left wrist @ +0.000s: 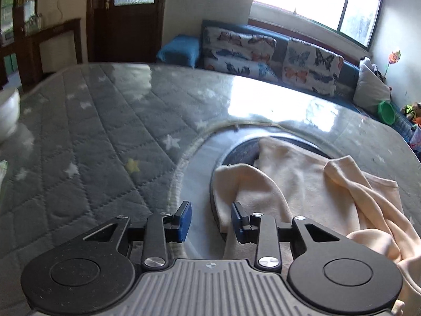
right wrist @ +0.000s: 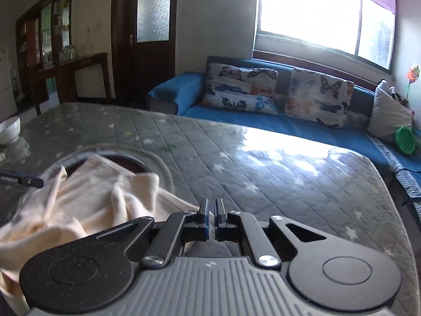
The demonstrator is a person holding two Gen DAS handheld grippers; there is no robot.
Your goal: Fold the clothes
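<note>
My left gripper hangs with its 2 fingers spread wide, the cream garment crumpled just beyond them on the glass-topped table. My right gripper is pinched nearly closed, and I can't tell if it holds cloth.

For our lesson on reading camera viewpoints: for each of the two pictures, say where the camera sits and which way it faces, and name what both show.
Left wrist: sits on the left gripper, faces across the table toward the sofa; jaws open beside the cream garment.
Right wrist: sits on the right gripper, faces likewise; jaws nearly closed, garment at its left.
Shared: garment, table, sofa, white bowl.
</note>
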